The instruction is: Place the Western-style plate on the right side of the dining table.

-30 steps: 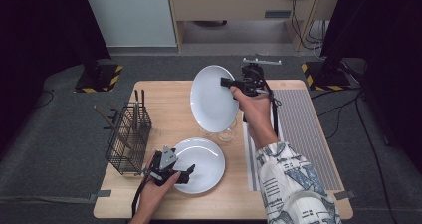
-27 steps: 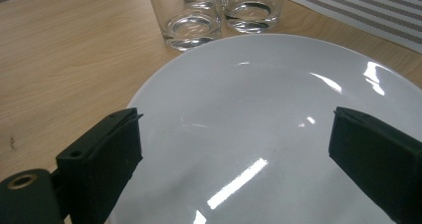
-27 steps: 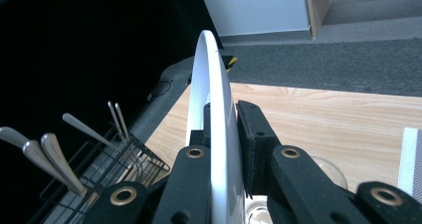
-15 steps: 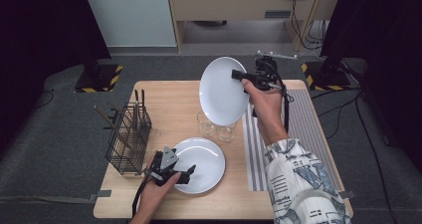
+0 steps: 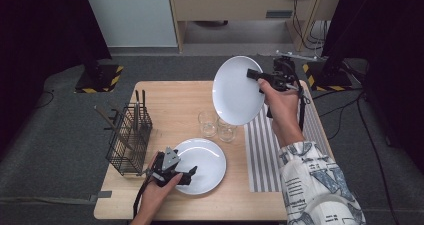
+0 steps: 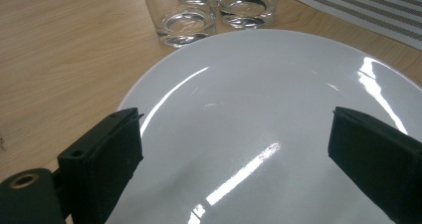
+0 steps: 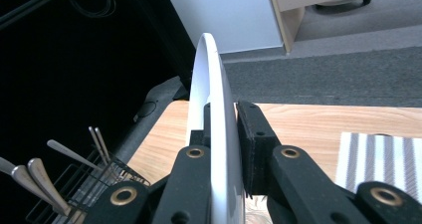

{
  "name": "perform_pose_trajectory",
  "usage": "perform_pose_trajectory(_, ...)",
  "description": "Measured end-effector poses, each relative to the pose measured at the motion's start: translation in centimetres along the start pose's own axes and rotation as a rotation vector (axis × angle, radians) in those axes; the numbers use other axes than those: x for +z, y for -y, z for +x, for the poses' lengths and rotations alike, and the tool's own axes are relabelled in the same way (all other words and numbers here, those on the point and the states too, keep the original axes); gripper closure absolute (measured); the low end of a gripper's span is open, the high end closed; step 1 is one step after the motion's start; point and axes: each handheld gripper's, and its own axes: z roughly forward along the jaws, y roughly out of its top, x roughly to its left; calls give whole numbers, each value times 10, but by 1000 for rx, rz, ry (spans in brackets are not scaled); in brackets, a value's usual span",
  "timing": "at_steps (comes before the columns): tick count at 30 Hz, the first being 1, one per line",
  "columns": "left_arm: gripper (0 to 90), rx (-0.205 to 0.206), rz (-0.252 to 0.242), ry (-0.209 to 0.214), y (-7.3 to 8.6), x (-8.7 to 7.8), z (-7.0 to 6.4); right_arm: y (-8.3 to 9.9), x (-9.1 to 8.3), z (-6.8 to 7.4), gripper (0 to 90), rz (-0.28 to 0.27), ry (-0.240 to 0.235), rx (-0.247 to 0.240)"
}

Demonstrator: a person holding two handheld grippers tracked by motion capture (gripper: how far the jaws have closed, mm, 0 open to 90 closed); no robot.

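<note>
A: Right tongs (image 5: pixel 254 76) clamp the round white plate (image 5: pixel 237 90) on edge, upper centre, airborne.
B: Left tongs (image 5: pixel 189 175) gape over the second white plate (image 5: pixel 207 162), lower centre on the table (image 5: pixel 175 100); ungrasped, placing left.

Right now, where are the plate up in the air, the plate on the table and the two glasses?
Lifted plate (image 5: pixel 236 91), high view, its face.
Table plate (image 6: pixel 278 119), left gripper view, its middle.
Glasses (image 5: pixel 207 123), high view, left glass.

Basket (image 5: pixel 128 140) left of plate (image 5: pixel 202 165), glasses (image 5: pixel 216 125) behind, mat (image 5: pixel 265 150) right
</note>
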Motion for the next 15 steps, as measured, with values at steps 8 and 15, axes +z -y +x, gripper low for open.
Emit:
perform_pose_trajectory(8, 62, -2, -5, -5, 0, -2, 2, 1, -8, -13, 837, -5, 22, 7)
perform_pose_trajectory(15, 62, 1, -6, -9, 0, -2, 2, 0, -13, -23, 837, -11, 46, 7)
